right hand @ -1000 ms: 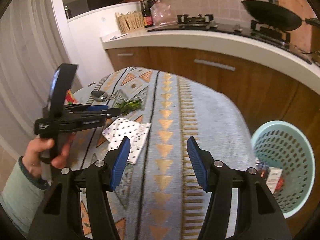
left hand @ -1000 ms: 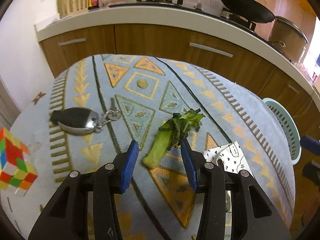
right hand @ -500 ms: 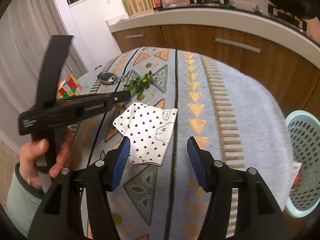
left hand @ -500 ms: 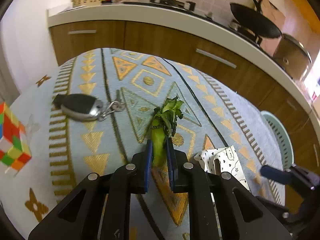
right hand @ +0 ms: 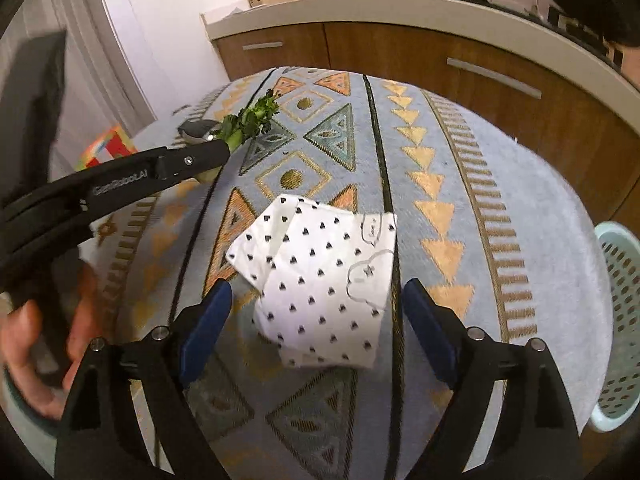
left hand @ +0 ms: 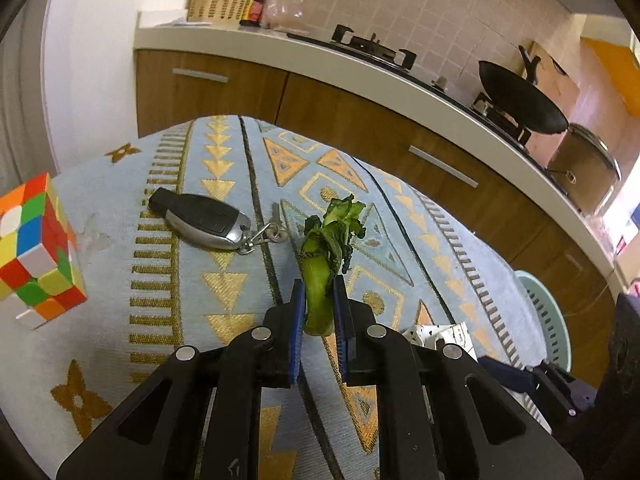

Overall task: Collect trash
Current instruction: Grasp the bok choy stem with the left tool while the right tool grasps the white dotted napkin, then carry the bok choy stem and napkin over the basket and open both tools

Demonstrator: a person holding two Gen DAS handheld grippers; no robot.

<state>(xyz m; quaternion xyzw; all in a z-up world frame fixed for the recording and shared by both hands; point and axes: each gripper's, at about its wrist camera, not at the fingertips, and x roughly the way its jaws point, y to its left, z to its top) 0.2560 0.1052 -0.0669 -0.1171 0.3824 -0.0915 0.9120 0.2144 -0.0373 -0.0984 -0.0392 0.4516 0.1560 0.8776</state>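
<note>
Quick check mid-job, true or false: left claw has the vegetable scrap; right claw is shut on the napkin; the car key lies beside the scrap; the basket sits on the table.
1. The left claw is shut on the vegetable scrap. True.
2. The right claw is clamped on the dotted napkin. False: its jaws are opening, either side of the napkin, not pressing it.
3. The car key lies beside the scrap. True.
4. The basket sits on the table. False: it stands beyond the table's edge, lower down.

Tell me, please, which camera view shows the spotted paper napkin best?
The right wrist view: the spotted paper napkin lies crumpled on the patterned tablecloth, nearly whole in frame just ahead of the right tongs, whose jaws are opening. The left wrist view shows only a corner behind the left tongs.
</note>
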